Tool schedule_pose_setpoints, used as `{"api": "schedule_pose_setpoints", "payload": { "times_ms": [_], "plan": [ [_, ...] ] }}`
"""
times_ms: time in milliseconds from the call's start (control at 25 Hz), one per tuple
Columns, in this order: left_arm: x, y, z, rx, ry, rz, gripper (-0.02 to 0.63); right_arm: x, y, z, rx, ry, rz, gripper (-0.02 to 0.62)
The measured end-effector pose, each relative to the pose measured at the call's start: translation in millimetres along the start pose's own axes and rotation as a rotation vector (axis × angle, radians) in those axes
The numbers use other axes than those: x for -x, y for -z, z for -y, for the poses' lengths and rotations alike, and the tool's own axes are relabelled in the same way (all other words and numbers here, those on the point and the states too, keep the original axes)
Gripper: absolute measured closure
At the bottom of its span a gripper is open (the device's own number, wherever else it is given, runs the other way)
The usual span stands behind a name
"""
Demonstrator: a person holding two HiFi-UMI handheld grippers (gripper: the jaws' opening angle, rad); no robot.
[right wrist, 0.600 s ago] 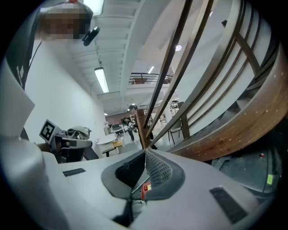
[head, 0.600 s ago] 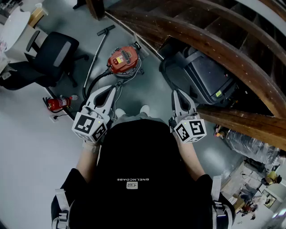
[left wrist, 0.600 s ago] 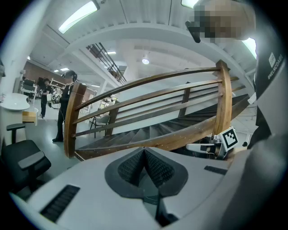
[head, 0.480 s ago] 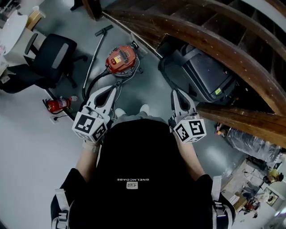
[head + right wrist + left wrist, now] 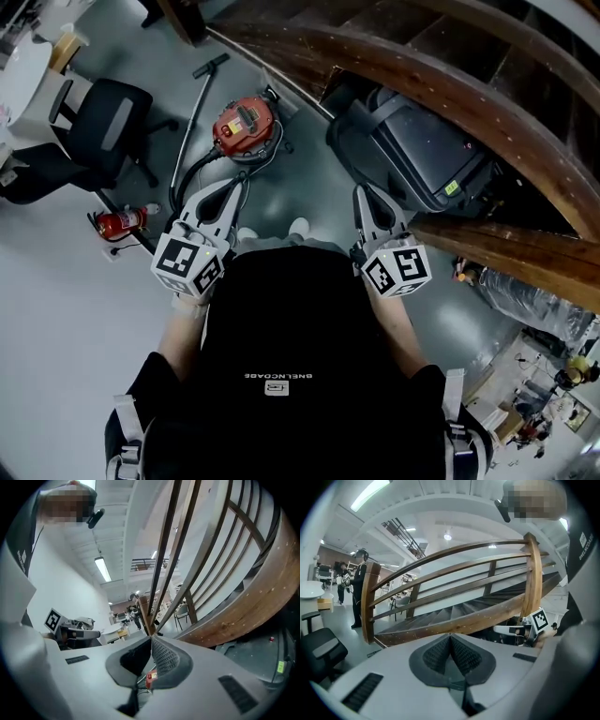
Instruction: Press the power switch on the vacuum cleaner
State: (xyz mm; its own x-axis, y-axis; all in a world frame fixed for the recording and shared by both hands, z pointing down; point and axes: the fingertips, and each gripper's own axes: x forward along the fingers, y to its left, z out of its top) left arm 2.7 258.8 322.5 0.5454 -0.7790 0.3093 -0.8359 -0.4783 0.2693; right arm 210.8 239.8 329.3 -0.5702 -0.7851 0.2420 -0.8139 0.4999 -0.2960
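Observation:
The red vacuum cleaner (image 5: 242, 127) sits on the grey floor ahead of the person's feet. Its black hose and wand (image 5: 200, 96) trail to the left. My left gripper (image 5: 232, 187) is held low in front of the body, pointing toward the vacuum from well short of it, jaws shut and empty. My right gripper (image 5: 362, 192) is level with it on the right, also shut on nothing. In the right gripper view a sliver of the red vacuum (image 5: 149, 679) shows below the closed jaws. The left gripper view looks at the stair railing, not the vacuum.
A curved wooden staircase railing (image 5: 450, 84) crosses the top right, with a black machine (image 5: 422, 155) under it. A black office chair (image 5: 98, 127), a red fire extinguisher (image 5: 120, 222) and a white table (image 5: 23, 66) stand at the left. People (image 5: 358, 583) stand in the distance.
The vacuum and floor have slid slightly up and left in the head view. Both grippers keep the same pose, shut.

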Motion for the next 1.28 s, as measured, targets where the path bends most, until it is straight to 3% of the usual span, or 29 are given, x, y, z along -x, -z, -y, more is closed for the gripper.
{"api": "schedule_pose_setpoints", "payload": {
  "times_ms": [240, 480, 960, 1280],
  "plan": [
    [-19, 7, -3, 0.000, -0.036, -0.018, 0.591, -13, -1, 16, 0.016, -0.045, -0.020, 0.566],
    [-39, 8, -40, 0.036, -0.060, -0.035, 0.591, -58, -4, 21, 0.014, -0.062, -0.063, 0.566],
    [-103, 15, -195, 0.115, -0.066, -0.130, 0.591, -213, -20, 8, 0.041, -0.067, -0.160, 0.566],
    [-148, 63, -287, 0.138, -0.069, -0.313, 0.591, -285, -7, -3, 0.028, -0.083, -0.318, 0.566]
  ]
}}
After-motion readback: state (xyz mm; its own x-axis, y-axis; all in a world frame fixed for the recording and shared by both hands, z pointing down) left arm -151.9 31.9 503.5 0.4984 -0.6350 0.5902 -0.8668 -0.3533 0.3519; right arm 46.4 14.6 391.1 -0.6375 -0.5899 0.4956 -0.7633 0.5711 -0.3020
